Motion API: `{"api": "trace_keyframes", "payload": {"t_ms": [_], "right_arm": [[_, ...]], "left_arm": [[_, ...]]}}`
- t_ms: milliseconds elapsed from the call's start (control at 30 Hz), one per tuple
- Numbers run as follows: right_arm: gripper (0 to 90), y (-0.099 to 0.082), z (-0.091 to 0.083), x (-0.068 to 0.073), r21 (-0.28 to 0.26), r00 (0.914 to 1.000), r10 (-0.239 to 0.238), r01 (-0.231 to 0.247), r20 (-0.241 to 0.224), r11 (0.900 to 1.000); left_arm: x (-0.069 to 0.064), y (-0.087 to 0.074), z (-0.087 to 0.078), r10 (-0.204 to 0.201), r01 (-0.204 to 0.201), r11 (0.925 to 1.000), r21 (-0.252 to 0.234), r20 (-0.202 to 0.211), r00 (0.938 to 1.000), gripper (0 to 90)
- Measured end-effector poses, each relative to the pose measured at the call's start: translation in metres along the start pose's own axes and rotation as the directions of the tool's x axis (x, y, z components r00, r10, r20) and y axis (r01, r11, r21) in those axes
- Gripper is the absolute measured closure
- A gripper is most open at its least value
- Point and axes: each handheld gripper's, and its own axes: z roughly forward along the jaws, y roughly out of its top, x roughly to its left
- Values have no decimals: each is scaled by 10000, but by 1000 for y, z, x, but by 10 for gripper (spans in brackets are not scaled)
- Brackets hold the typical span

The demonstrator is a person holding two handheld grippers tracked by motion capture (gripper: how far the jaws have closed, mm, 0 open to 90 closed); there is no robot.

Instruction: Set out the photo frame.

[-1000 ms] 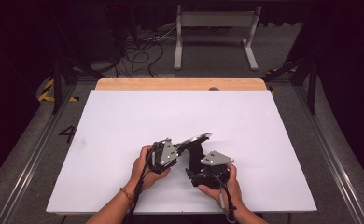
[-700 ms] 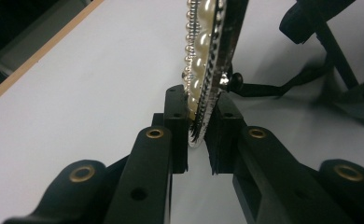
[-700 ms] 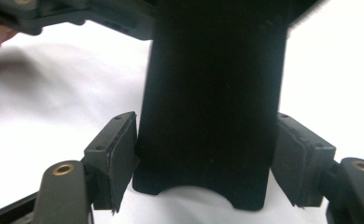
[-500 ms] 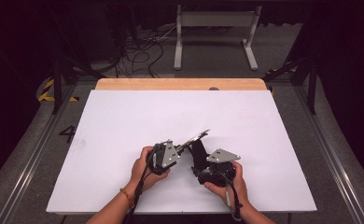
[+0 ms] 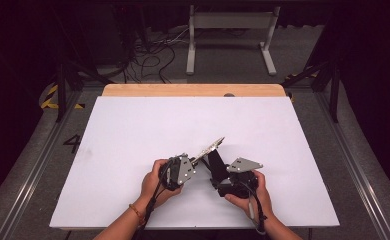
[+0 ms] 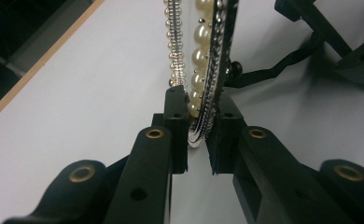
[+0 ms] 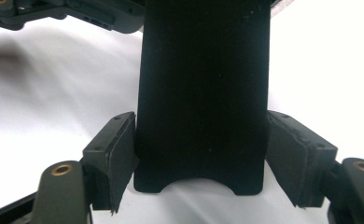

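Observation:
A small picture frame [image 5: 210,146], edged with pearls and silver beads [image 6: 196,56], is held tilted above the white table [image 5: 133,130]. My left gripper [image 5: 195,161] is shut on the frame's lower edge, and its pads [image 6: 176,100] pinch the beaded rim. The frame's black easel stand [image 5: 214,161] juts down from the back. My right gripper [image 5: 217,172] has a pad on each side of the flat black stand [image 7: 203,93] and is shut on it. The right gripper's own jaws and the thin hinge strut [image 6: 273,70] show at the top right of the left gripper view.
A wooden strip [image 5: 193,90] runs along the table's far edge. Behind it stand a grey metal stand [image 5: 230,35] and loose cables on the floor. Both hands work near the front centre of the table.
The right hand has shifted a little to the right with the black stand in its jaws. The left hand has stayed where it was, still holding the frame.

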Motion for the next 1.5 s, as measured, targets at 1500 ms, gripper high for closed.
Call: {"api": "trace_keyframes", "payload": {"t_ms": [1500], "right_arm": [[328, 20, -15, -3, -768, 9922, -1032, 1086, 705, 9911]], "left_arm": [[-2, 6, -9, -266, 331, 9972, -669, 962, 9950, 787]]}}
